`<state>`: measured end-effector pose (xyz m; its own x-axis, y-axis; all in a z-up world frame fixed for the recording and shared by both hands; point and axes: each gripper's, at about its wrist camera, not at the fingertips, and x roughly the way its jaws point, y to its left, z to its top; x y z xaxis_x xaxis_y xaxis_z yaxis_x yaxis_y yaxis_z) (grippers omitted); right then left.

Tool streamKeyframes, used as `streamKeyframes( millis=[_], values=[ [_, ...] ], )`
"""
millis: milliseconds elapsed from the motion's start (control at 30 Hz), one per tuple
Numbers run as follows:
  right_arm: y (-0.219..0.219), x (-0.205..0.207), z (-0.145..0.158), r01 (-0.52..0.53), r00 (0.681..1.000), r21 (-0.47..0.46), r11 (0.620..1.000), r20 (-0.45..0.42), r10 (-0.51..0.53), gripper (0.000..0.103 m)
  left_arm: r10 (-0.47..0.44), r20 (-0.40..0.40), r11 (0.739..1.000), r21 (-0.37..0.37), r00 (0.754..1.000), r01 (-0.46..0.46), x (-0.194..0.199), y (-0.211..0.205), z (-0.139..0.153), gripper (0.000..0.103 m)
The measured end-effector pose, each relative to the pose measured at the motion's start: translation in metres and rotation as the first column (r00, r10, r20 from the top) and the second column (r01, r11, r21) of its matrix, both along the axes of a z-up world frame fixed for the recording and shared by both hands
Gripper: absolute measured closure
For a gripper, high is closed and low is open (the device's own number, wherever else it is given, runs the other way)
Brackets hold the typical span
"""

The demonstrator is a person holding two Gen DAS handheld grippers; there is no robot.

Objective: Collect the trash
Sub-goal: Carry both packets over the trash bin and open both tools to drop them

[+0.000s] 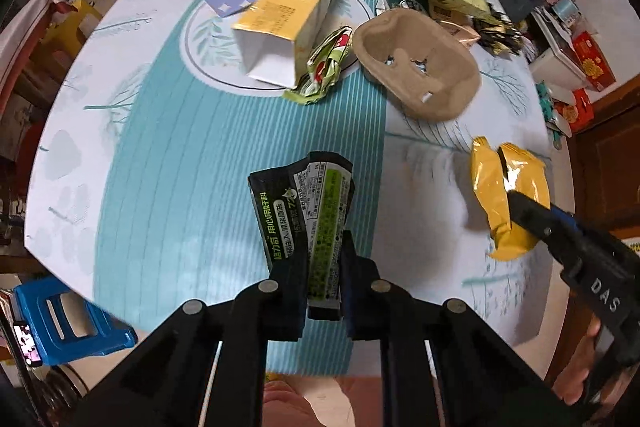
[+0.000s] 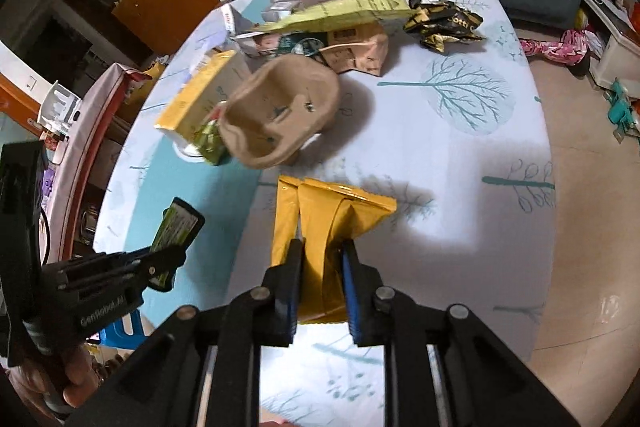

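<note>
My left gripper point(image 1: 323, 259) is shut on a black and green wrapper point(image 1: 308, 211) and holds it above the table point(image 1: 160, 155). It also shows at the left of the right wrist view point(image 2: 168, 259), with the wrapper point(image 2: 178, 227) in it. My right gripper point(image 2: 322, 255) is shut on a yellow bag point(image 2: 324, 223), lifted off the table. In the left wrist view the right gripper point(image 1: 516, 199) and its yellow bag point(image 1: 496, 199) show at the right.
A brown pulp cup carrier point(image 1: 416, 63), a yellow and white carton point(image 1: 280, 27), a crumpled green wrapper point(image 1: 326, 67) and more boxes and wrappers lie at the table's far side. A black and gold wrapper point(image 2: 440, 19) lies far right. A blue stool point(image 1: 68, 319) stands lower left.
</note>
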<state>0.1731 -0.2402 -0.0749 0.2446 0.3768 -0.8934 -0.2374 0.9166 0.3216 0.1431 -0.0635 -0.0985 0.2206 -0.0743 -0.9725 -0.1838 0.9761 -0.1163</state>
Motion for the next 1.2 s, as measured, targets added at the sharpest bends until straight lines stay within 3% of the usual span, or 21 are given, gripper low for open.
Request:
streamKeyframes(
  millis=[267, 500, 933, 1200],
  values=[
    [0.036, -0.049, 0.026, -0.029, 0.999, 0.010, 1.000, 0.024, 0.029, 0.085, -0.064, 0.068, 0.998, 0.024, 0.996, 0.063, -0.061, 0.019, 0.040, 0.092],
    [0.077, -0.120, 0.045, -0.054, 0.998, 0.007, 0.999, 0.034, 0.054, 0.085, -0.110, 0.114, 0.994, 0.029, 0.987, 0.107, -0.134, 0.053, 0.061, 0.092],
    [0.136, -0.235, 0.054, 0.001, 0.999, -0.024, 1.000, 0.048, 0.000, 0.085, -0.180, 0.126, 0.984, 0.007, 0.976, 0.180, -0.235, 0.097, 0.050, 0.092],
    [0.141, -0.263, 0.018, -0.005, 0.999, -0.066, 0.998, -0.042, 0.003, 0.085, -0.173, 0.080, 0.982, -0.064, 0.982, 0.178, -0.256, 0.089, 0.006, 0.092]
  ],
)
